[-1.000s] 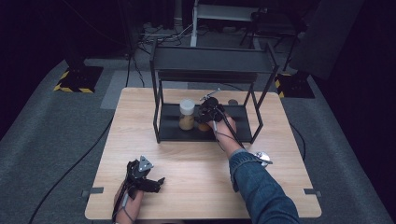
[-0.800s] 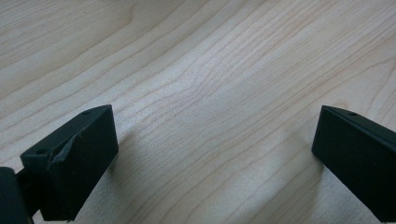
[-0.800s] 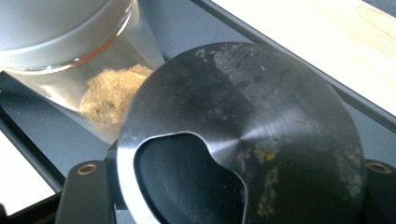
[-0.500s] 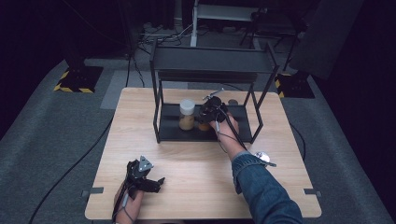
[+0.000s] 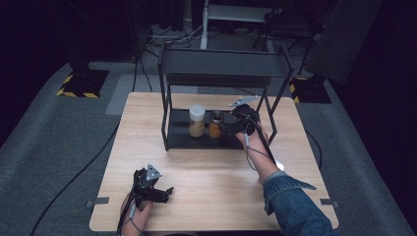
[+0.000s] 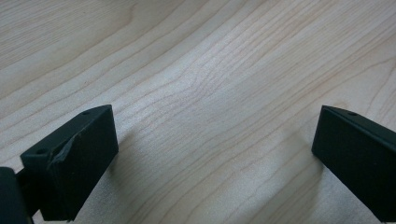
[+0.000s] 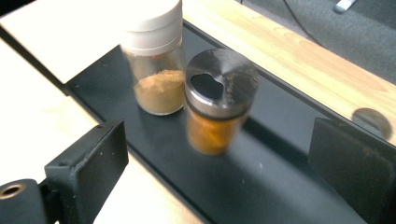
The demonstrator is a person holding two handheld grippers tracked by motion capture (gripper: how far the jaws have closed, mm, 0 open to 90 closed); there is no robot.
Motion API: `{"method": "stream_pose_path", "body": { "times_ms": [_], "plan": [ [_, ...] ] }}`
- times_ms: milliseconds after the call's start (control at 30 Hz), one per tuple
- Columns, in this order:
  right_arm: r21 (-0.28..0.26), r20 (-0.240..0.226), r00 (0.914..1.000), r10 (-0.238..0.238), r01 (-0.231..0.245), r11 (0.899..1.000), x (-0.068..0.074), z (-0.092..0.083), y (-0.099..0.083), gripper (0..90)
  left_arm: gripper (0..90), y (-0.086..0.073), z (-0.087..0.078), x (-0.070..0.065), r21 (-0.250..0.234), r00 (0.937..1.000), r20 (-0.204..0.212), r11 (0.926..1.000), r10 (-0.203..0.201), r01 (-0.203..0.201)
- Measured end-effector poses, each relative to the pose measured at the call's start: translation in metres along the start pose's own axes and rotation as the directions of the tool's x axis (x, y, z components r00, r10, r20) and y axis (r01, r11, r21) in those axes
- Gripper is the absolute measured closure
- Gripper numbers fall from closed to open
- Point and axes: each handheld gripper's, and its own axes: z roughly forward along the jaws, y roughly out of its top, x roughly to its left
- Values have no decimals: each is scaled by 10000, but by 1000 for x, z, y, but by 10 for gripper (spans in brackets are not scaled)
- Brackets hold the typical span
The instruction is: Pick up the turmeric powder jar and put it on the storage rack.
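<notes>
The right gripper (image 5: pixel 231 124), jaws just opened and empty, sits beside the metal-capped orange spice jar (image 7: pixel 218 100) standing ahead between its fingers on the rack's bottom shelf (image 7: pixel 280 186), and should back straight out without nudging it.

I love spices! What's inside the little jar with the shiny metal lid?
Orange powder fills the jar with the metal lid about up to its lid. The lid has a dark opening on top; what lies directly beneath the lid is hidden.
</notes>
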Motion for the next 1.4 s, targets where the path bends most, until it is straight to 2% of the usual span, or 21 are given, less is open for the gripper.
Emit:
{"method": "stream_pose_path", "body": {
  "times_ms": [367,533,867,1400],
  "plan": [
    [-386,149,9998,130,-124,9992,-5,-58,-40,22,0,1,1,0,-11,10000,29,10000,28,-28],
    [-564,127,9997,219,-211,9982,-10,-79,-59,21,0,1,1,0,-3,10000,10,10000,18,-18],
    [-703,5,9988,480,-479,9964,-24,-113,-88,21,0,1,1,0,-2,10000,6,10000,20,-20],
    [-869,177,9983,550,-533,9948,-28,-148,-128,21,0,1,1,0,-12,10000,10,10000,41,-41]
  ]
}}
